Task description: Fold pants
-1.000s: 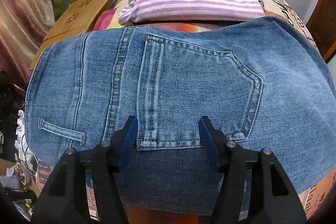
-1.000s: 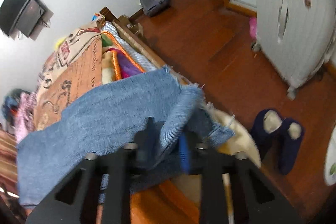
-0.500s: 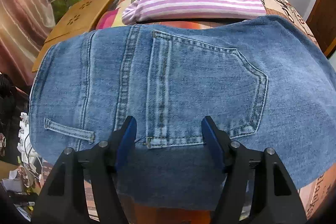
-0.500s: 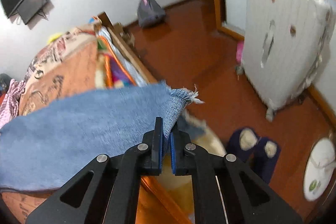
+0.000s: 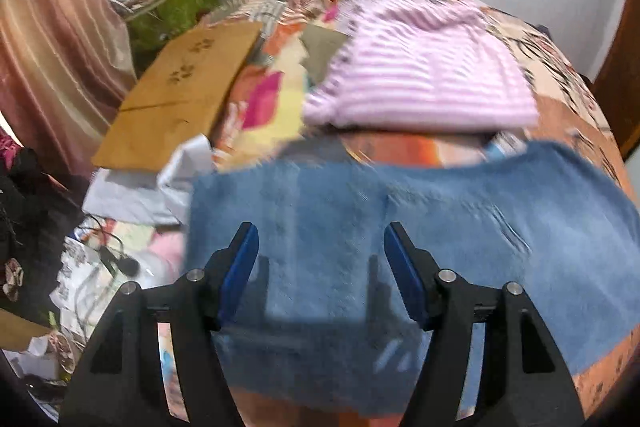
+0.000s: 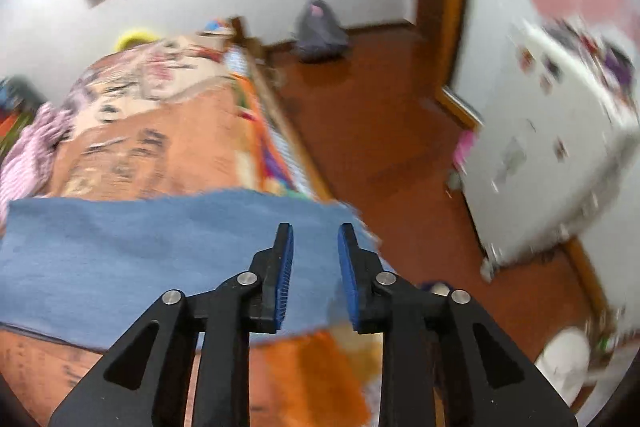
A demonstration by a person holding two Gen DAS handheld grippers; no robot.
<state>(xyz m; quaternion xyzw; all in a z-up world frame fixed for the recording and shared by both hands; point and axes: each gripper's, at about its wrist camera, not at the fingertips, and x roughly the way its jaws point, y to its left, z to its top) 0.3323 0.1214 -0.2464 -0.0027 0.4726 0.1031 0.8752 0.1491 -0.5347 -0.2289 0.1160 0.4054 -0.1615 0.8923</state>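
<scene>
The blue denim pants (image 5: 400,247) lie flat on the patterned orange bed cover (image 5: 568,115), blurred by motion. My left gripper (image 5: 320,259) is open and hangs above the waist end, holding nothing. In the right wrist view the pant leg (image 6: 160,251) lies across the bed with its frayed hem at the bed's right edge. My right gripper (image 6: 314,267) is open just above that hem end, empty.
A folded pink striped garment (image 5: 424,75) lies on the bed beyond the pants. A cardboard sheet (image 5: 180,95) and clutter (image 5: 100,267) sit left of the bed. A wooden floor (image 6: 380,131), a white cabinet (image 6: 560,147) and a grey bag (image 6: 320,31) are to the right.
My right gripper was shut on the pant hem and has let it go; the leg now lies flat. My left gripper has pulled back and up, so more of the room shows.
</scene>
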